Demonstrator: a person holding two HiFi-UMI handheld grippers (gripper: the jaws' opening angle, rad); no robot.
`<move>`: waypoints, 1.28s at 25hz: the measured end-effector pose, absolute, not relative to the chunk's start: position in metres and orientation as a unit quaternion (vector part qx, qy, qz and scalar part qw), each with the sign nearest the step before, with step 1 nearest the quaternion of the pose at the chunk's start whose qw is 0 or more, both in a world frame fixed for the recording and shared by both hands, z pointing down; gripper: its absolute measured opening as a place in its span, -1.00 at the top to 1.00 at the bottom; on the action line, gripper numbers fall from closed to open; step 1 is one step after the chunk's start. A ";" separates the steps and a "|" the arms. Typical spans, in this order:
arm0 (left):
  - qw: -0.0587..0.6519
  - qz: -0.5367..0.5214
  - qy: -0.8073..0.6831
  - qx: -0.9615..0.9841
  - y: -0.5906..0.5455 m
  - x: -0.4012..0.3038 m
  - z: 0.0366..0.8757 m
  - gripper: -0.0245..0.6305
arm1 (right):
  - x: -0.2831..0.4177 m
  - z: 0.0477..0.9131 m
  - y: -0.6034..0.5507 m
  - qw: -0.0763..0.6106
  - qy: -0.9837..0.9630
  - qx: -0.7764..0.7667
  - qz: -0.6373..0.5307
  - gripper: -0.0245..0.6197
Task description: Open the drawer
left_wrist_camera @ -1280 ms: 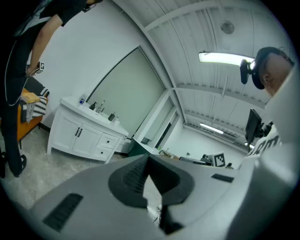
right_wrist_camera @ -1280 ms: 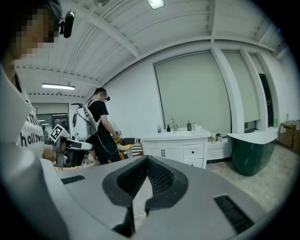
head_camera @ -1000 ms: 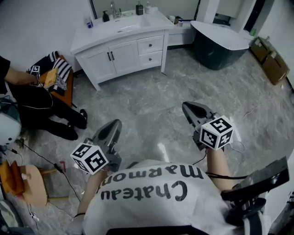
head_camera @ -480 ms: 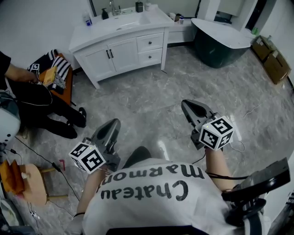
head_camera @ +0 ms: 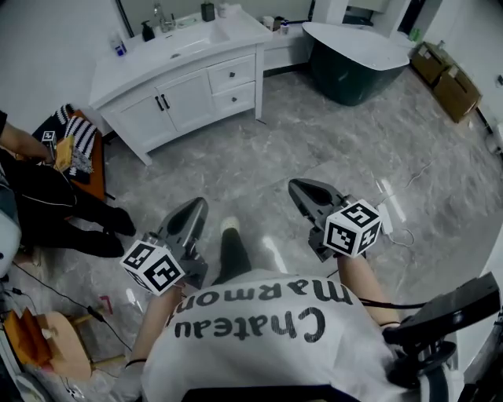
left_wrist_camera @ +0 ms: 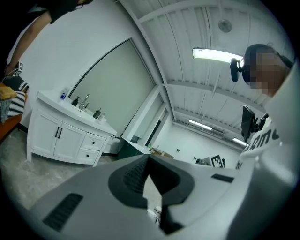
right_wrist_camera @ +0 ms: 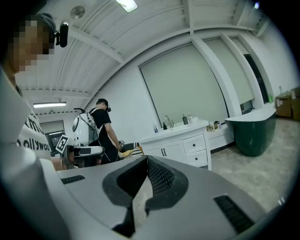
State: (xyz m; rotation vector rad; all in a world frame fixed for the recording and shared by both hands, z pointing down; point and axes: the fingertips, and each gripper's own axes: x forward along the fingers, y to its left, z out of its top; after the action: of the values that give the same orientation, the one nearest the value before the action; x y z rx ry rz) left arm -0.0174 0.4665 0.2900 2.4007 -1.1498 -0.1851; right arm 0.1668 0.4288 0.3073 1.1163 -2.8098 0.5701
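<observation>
Drawers: the top drawer [head_camera: 220, 78] and the lower drawer [head_camera: 236, 100] sit one above the other on the right side of the white sink cabinet [head_camera: 185, 100]. Both look closed. They are well apart from the person, across the floor.
Left gripper [head_camera: 194, 209]: jaws clenched together with nothing in them, held out in front of the body.
Right gripper [head_camera: 299, 188]: jaws pressed tight too, holding nothing.
What could go wrong: closed jaws cannot take the little dark knob [head_camera: 233, 74], so I think they must open first. The knob is small and a jaw could slip off it. The cabinet doors are just beside the drawers, so a gripper could catch a door handle by mistake. The task does not say which drawer.
Floor: shiny grey stone. A white cable [head_camera: 413, 179] lies to the person's right and could catch a foot.
Around: a dark green tub [head_camera: 354, 59] right of the cabinet, bottles [head_camera: 207, 11] on top, another person [head_camera: 47, 196] in dark clothes at the left, cardboard boxes [head_camera: 444, 74] far right.
In the way: I see nothing between the person and the drawers.
</observation>
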 end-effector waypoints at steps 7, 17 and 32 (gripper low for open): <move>0.245 -0.020 -0.396 0.885 0.393 -0.024 0.306 0.91 | 0.164 0.318 0.363 0.032 -0.891 0.385 0.239 0.89; 0.252 0.001 -0.371 0.894 0.262 -0.055 0.302 0.91 | 0.134 0.312 0.239 0.043 -0.877 0.405 0.255 0.89; 0.250 0.032 -0.346 0.904 0.117 -0.094 0.304 0.91 | 0.094 0.316 0.105 0.049 -0.863 0.431 0.258 0.89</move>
State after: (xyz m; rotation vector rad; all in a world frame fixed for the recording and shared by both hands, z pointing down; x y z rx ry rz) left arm -0.0944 0.1175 0.3036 2.4595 -0.9424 0.0860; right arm 0.0937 0.1055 0.3156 1.3140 -2.6298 0.7859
